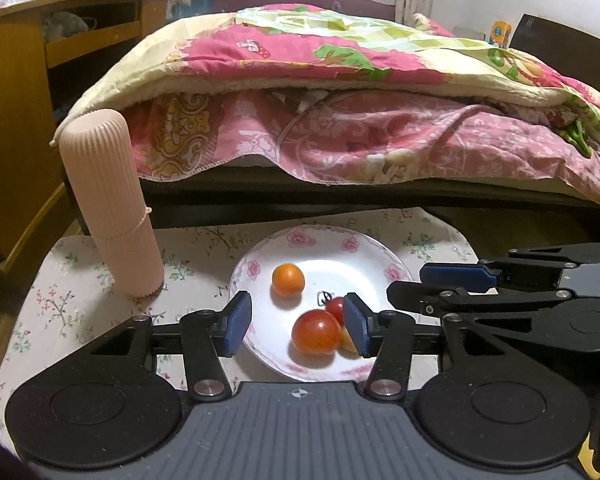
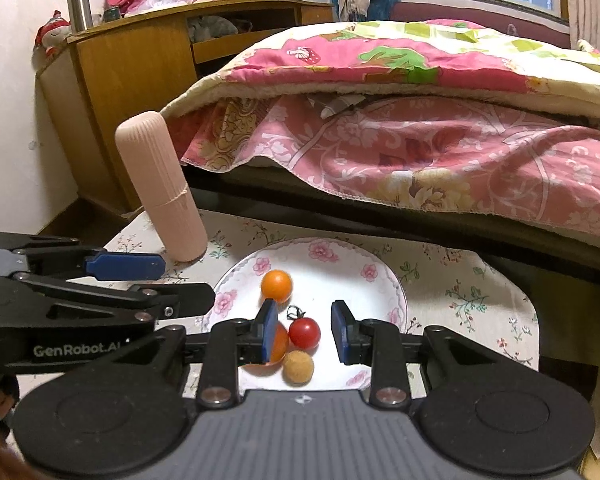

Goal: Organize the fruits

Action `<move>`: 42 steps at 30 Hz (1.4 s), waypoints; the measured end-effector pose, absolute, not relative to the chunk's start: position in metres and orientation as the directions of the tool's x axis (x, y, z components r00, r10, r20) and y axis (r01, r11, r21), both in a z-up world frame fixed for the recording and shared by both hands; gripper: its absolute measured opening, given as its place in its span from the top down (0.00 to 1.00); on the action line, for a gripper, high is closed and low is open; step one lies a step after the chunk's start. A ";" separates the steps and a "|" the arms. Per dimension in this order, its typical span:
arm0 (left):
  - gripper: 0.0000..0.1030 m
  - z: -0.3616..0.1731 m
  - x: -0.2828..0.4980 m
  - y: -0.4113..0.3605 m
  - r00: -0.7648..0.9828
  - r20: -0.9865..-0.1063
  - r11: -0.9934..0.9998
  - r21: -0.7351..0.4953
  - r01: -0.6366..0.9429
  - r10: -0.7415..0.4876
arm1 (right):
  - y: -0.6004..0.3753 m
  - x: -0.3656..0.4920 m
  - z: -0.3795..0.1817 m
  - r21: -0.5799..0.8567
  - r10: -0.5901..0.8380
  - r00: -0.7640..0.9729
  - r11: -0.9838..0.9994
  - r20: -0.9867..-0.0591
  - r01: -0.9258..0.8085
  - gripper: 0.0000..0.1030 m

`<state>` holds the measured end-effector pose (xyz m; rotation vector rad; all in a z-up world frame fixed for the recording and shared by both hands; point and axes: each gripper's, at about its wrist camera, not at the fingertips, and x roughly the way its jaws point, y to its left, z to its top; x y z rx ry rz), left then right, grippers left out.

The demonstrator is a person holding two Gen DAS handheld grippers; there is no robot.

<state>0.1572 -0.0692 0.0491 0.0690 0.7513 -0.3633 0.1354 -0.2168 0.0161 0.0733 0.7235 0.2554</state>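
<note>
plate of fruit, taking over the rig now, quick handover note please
Left hand-held gripper: open, holds nothing, above the plate.
Right hand-held gripper: open, holds nothing, also above the plate.
On the plate: orange fruit, large red-orange fruit, small red fruit, tan ball.
Pink ribbed cylinder stands on the tablecloth, left of the plate.
Left: no other fruit in view.

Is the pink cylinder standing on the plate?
No, the pink cylinder stands on the floral cloth, beside the plate and apart from its rim.

Both tongs (image 1: 297, 326) (image 2: 306, 332) agape, empty
</note>
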 end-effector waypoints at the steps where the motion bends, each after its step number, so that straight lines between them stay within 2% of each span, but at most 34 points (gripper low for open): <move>1: 0.43 0.050 0.154 -0.069 0.671 -0.679 0.935 -0.069 0.347 -0.299 | -0.217 0.132 0.017 0.155 0.256 0.720 0.967 -0.645 -0.204 0.71; 17: 0.42 0.057 0.113 -0.063 0.656 -0.689 0.927 -0.062 0.370 -0.307 | -0.211 0.085 0.023 0.180 0.273 0.709 0.962 -0.651 -0.205 0.71; 24: 0.35 0.057 0.094 -0.054 0.650 -0.697 0.927 -0.056 0.372 -0.303 | -0.204 0.070 0.024 0.186 0.287 0.697 0.958 -0.657 -0.219 0.71; 42: 0.31 0.009 0.074 -0.040 0.506 -0.810 0.902 -0.064 0.427 -0.297 | -0.197 0.056 -0.011 0.203 0.320 0.574 0.944 -0.754 -0.259 0.68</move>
